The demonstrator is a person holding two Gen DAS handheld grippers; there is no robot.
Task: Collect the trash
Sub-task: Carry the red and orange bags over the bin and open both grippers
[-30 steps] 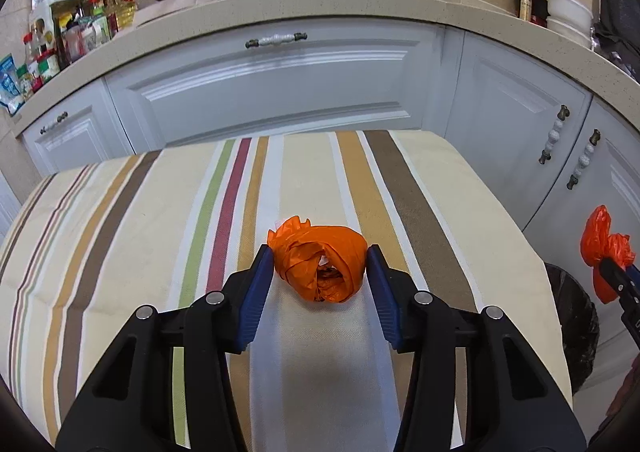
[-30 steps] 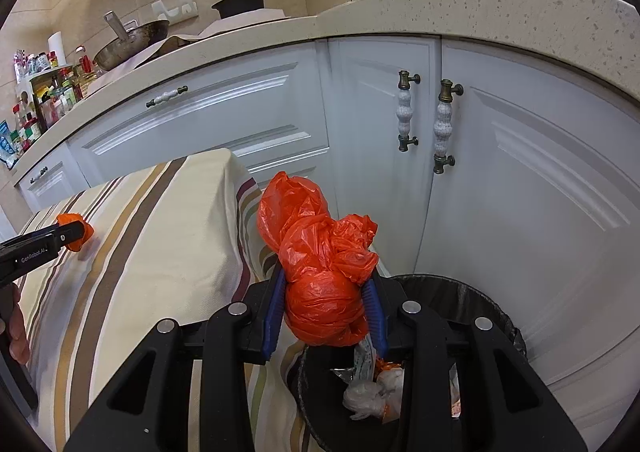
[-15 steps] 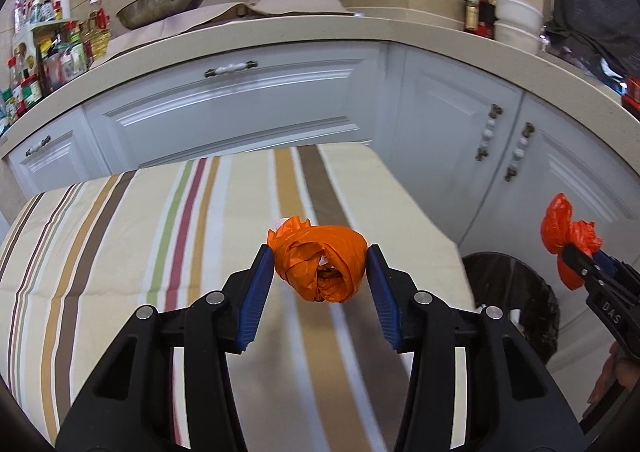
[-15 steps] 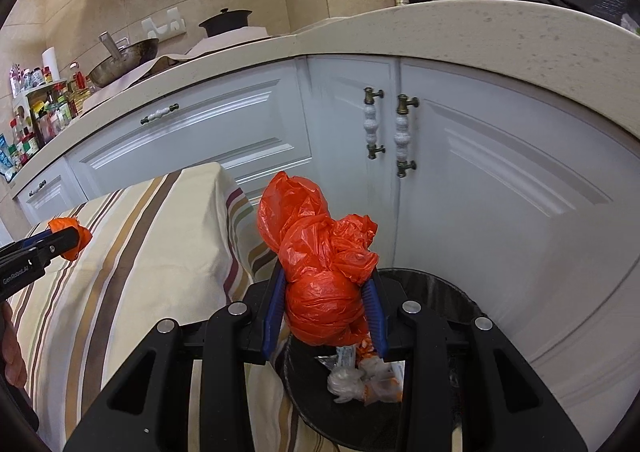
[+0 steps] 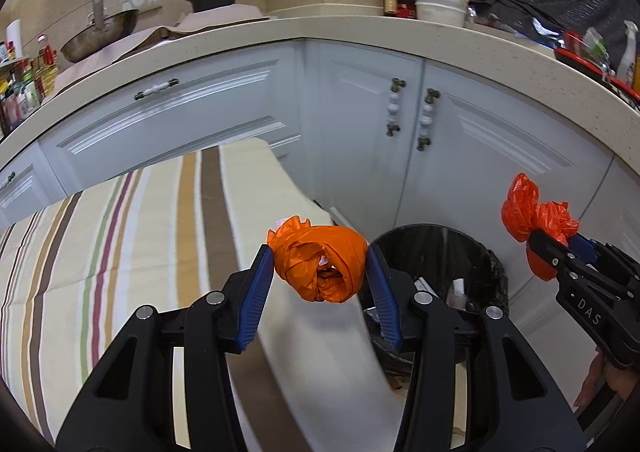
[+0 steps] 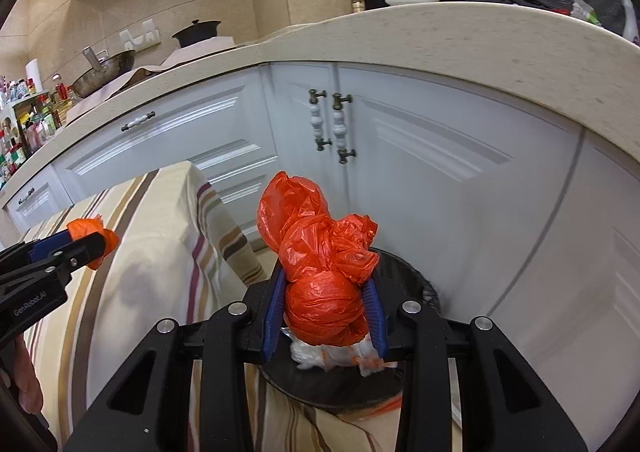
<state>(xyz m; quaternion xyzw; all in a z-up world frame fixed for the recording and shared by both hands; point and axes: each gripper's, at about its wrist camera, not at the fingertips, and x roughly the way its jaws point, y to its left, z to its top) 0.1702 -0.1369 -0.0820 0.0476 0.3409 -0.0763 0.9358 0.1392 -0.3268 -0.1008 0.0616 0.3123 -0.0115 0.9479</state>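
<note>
On the left, the left tool (image 5: 320, 272) is clenched on a scrunched orange plastic bag wad (image 5: 318, 266), held over the right edge of the striped cloth-covered counter (image 5: 120, 236). The round black-lined trash bin (image 5: 472, 248) stands just past that edge, to the right of this wad and lower. Further right, the right tool (image 6: 326, 306) grips a knotted red-orange plastic bag bundle (image 6: 316, 252), upright and directly above the bin's mouth (image 6: 416, 284). The right hand looks nearer to dropping; the left must travel rightward first.
</note>
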